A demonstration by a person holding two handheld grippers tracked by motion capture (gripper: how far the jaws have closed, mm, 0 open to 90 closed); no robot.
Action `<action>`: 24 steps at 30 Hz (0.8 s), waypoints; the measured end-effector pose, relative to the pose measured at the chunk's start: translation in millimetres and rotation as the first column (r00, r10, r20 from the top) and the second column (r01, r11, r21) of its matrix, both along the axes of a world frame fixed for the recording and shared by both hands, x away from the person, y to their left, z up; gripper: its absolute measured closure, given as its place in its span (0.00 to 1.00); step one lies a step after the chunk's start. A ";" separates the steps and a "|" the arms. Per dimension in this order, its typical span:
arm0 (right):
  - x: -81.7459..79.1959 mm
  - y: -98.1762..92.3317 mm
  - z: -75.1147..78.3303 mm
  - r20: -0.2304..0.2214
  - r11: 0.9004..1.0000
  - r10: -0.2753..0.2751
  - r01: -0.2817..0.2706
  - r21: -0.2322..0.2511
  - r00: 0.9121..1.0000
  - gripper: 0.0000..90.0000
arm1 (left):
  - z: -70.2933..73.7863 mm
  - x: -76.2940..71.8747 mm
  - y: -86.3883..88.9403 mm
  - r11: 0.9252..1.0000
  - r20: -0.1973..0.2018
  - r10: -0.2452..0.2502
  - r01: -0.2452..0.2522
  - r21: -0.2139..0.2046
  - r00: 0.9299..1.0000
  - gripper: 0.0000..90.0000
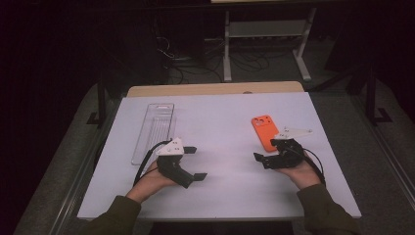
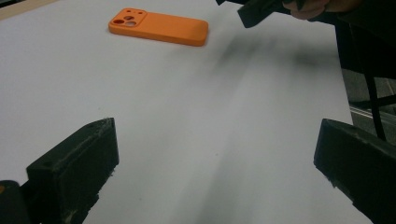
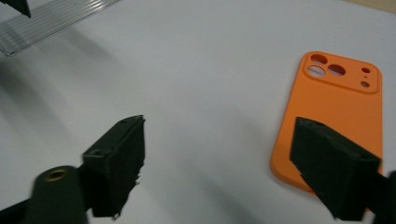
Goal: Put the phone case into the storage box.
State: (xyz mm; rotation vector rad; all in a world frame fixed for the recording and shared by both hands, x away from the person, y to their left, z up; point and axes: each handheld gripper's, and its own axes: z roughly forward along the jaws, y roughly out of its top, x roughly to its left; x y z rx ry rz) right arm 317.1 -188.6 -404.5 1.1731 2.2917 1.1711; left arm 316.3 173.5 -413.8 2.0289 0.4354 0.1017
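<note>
One orange phone case, one clear tray

Orange phone case lies flat on the white table, beyond spread jaws.

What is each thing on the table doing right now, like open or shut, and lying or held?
Orange phone case: lying flat, camera holes up, not held.
Clear tray: lying flat on the table, nothing visible inside, untouched.
Left tongs: open, nothing between them.
Right tongs: open, nothing gripped, beside the case.
</note>
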 end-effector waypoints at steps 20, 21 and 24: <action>-26.9 -0.7 -14.6 0.001 0.998 0.045 -0.045 0.035 0.999 0.00 | 0.2 -0.1 0.3 1.000 0.002 -0.001 0.001 0.000 1.000 0.00; -27.2 -0.3 -14.5 0.002 0.998 0.044 -0.044 0.033 0.999 0.00 | 0.2 -0.1 0.3 1.000 0.001 0.000 0.000 -0.002 1.000 0.00; -27.1 -0.4 -13.3 0.014 0.999 0.041 -0.041 0.031 0.999 0.00 | 0.2 -0.3 0.2 1.000 0.000 0.001 -0.001 -0.003 1.000 0.00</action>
